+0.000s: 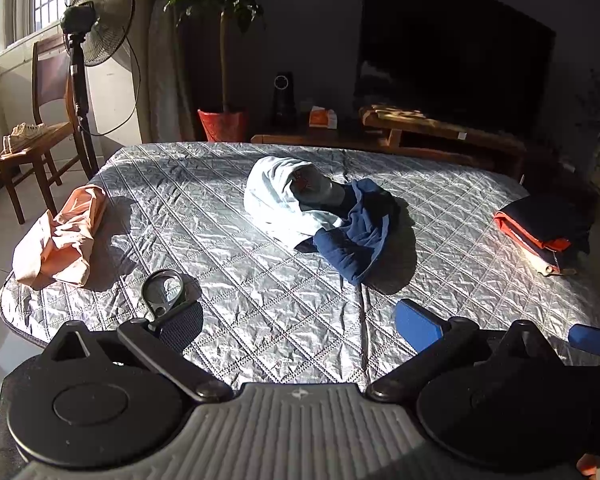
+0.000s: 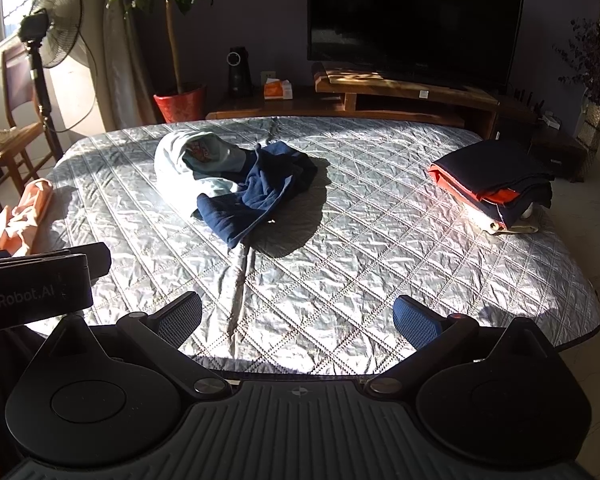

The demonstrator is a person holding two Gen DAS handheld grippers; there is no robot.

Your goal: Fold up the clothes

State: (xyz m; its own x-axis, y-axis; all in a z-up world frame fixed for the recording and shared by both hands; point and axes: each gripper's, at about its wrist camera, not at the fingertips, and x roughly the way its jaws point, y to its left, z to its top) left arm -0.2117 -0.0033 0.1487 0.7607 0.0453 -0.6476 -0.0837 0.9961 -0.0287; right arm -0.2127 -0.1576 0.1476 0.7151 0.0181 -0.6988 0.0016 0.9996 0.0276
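I keep both the left gripper (image 1: 300, 320) and the right gripper (image 2: 298, 318) spread and empty at the bottom of the frame, ready for the crumpled clothes (image 2: 236, 184) at centre; the folded pile (image 2: 496, 180) waits right

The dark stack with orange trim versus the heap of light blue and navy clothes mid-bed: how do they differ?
The dark stack lies folded flat in neat layers near the right edge of the quilted cover; the heap is crumpled and tangled at the middle. The stack shows dark cloth with orange edges, the heap light blue and navy pieces. Both rest on the cover, and neither open gripper touches them.
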